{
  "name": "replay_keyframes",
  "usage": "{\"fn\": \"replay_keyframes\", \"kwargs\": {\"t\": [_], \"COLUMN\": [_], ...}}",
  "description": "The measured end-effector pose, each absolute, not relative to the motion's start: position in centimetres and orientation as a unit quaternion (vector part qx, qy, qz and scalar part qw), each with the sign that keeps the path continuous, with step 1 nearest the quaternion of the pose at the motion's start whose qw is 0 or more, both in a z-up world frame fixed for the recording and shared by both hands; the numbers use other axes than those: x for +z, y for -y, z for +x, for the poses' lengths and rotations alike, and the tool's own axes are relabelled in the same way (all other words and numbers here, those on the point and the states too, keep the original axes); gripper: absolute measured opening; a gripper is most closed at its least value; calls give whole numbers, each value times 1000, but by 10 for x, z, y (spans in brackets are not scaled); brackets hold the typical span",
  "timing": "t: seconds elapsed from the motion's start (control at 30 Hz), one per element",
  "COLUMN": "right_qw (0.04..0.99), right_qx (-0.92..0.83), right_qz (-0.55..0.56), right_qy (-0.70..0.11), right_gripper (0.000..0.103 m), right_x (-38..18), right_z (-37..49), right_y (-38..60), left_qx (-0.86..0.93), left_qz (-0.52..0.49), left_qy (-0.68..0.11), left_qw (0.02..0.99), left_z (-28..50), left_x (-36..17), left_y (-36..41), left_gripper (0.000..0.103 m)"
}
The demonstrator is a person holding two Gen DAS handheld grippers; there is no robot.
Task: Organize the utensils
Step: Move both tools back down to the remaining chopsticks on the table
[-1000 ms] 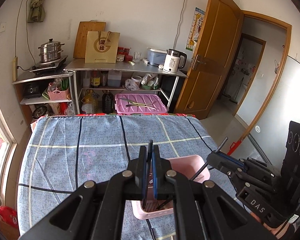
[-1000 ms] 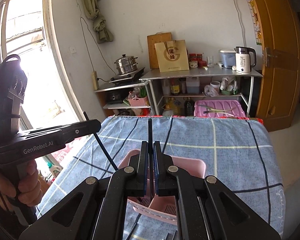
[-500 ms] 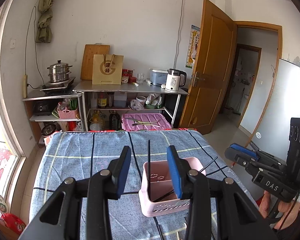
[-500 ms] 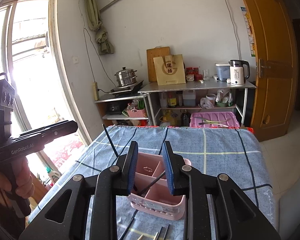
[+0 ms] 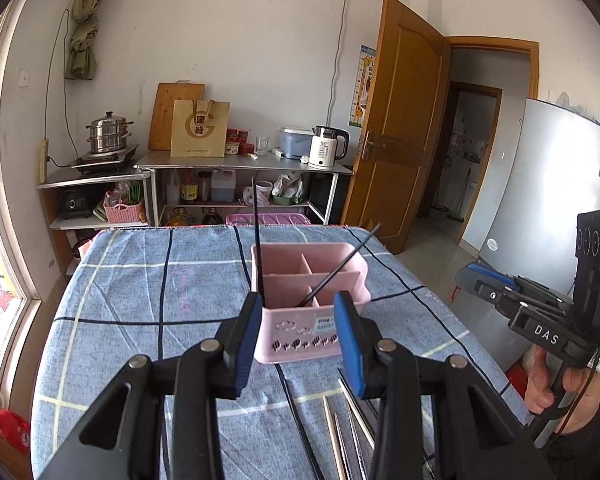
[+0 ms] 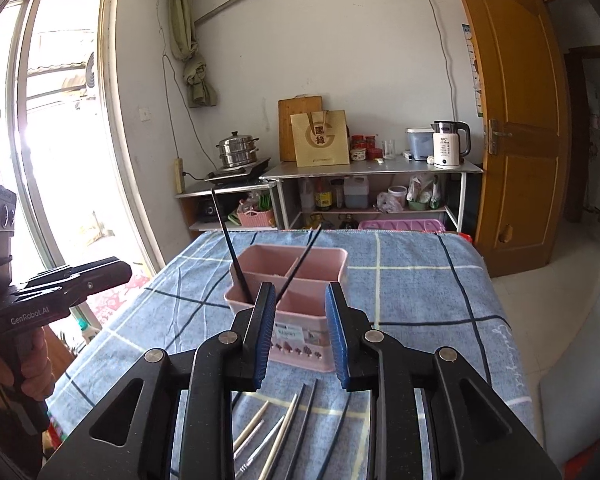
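A pink divided caddy [image 5: 304, 332] [image 6: 300, 334] stands on the blue checked tablecloth [image 5: 140, 300]. Two black chopsticks stand in its near compartments: one nearly upright [image 5: 257, 240] [image 6: 232, 248], the other leaning right [image 5: 340, 264] [image 6: 302, 262]. My left gripper [image 5: 299, 300] hovers open just short of the caddy, nothing between its pads. My right gripper [image 6: 300, 288] is open too and holds nothing. Several loose chopsticks, black, wooden and metal, [image 5: 340, 428] [image 6: 284, 428] lie on the cloth below the grippers. Each gripper shows in the other's view: right gripper [image 5: 472, 280], left gripper [image 6: 118, 271].
Beyond the table's far edge is a metal shelf [image 5: 240, 166] with a kettle [image 5: 326, 146], a paper bag and a steamer pot [image 5: 108, 132]. A wooden door [image 5: 396, 120] stands open at the right, a fridge [image 5: 540, 200] beside it, a window [image 6: 60, 120] at the left.
Both grippers opened and let go of their black chopsticks, which now stand in the caddy. Both hands pulled back toward the near edge, bringing the loose chopsticks into view.
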State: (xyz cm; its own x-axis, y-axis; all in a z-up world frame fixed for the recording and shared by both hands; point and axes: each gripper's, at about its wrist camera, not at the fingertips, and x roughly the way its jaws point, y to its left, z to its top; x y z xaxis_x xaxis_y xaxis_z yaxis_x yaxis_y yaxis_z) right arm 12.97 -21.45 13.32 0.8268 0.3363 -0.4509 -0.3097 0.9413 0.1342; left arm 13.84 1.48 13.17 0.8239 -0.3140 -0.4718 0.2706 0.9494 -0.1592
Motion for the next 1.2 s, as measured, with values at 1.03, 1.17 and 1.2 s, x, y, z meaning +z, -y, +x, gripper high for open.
{"fn": "replay_keyframes", "kwargs": {"t": [1.03,1.17,1.2], "right_qw": [912,901,899], "right_qx": [155,161,161], "right_qz": [0,2,1], "right_qy": [-379,-402,-408], "right_gripper": [26,26,26], "right_x": [4,-12,-15], "right_z": [129,140,143], "right_y": [201,197,195], "left_qx": [-143,-138,-135], "left_qz": [-36,-30,-28], "left_qy": [-407,-430,-436], "left_qw": [901,892,890], "left_z": [140,156,161], "left_x": [-16,-31,-33], "left_y": [16,20,21], "left_gripper": [39,39,39]}}
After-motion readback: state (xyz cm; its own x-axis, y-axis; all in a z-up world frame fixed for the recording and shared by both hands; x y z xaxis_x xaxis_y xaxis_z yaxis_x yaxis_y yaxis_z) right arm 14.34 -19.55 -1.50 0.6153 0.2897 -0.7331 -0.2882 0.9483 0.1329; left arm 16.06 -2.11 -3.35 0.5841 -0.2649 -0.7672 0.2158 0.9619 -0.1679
